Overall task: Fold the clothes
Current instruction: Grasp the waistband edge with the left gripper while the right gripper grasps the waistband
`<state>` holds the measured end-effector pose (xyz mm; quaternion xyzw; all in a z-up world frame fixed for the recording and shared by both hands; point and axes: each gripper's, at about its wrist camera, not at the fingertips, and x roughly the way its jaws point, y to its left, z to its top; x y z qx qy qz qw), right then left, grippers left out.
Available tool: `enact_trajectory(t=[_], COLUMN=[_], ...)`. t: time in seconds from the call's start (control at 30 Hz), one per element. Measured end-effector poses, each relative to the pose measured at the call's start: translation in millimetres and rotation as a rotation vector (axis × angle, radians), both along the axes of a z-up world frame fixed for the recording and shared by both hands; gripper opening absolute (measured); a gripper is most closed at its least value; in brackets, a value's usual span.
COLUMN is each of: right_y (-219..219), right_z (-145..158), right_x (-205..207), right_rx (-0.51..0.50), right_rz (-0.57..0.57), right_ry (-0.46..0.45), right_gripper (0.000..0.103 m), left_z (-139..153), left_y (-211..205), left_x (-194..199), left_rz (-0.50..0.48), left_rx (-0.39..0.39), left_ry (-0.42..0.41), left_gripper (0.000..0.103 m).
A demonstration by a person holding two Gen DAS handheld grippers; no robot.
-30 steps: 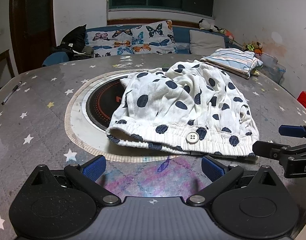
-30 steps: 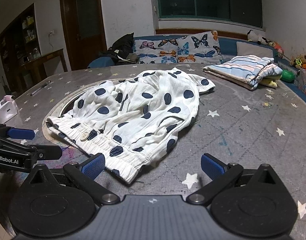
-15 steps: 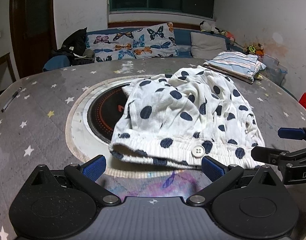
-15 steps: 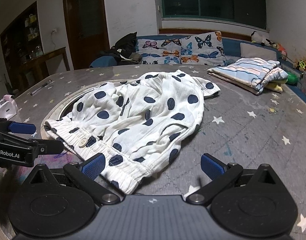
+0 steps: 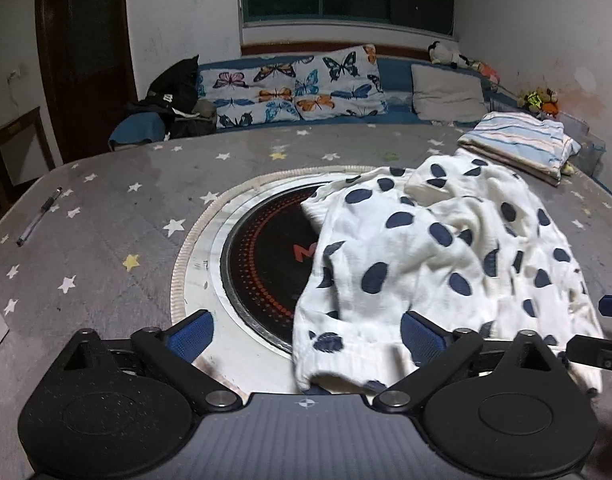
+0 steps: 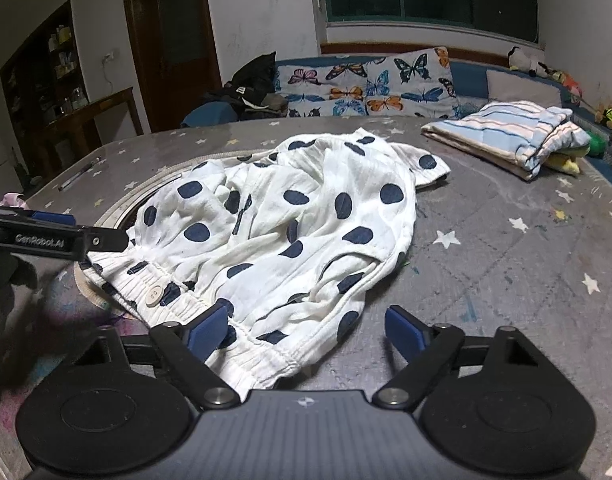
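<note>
White shorts with dark blue dots lie crumpled on the grey star-print table, partly over a round black hotplate. Their ribbed waistband with a white button faces me. My left gripper is open, and the waistband's left corner lies between its blue pads. My right gripper is open, with the waistband's right end between its pads. The left gripper shows at the left edge of the right wrist view. The right gripper shows at the right edge of the left wrist view.
A folded striped garment lies at the table's far right. A pen lies near the left edge. A sofa with butterfly cushions and a black bag stands behind the table.
Both grippers have moved forward over the waistband, so its ends now lie between the open pads. The left gripper has also shifted left.
</note>
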<state>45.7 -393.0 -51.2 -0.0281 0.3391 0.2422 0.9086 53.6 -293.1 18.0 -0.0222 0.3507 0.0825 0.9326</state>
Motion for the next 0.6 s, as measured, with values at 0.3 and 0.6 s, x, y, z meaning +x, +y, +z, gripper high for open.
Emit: enact_trajectory(t=[0.3,0.6], right_y=[1.3,1.1], right_z=[-5.1,-2.8], right_x=[7.8,7.0], right_rx=[0.025,0.063], right_rz=[0.018,0.061], right_ry=[0.036,0.054], right_gripper=[0.062,0.019], left_z=[-14.0,-6.2], left_y=[30.4,61.5], left_x=[1.6,-7.3], left_rz=[-0.094,-0.190], left_rx=[-0.056,-0.109], left_ry=[0.052,0.043], left_gripper=[0.071,0.013])
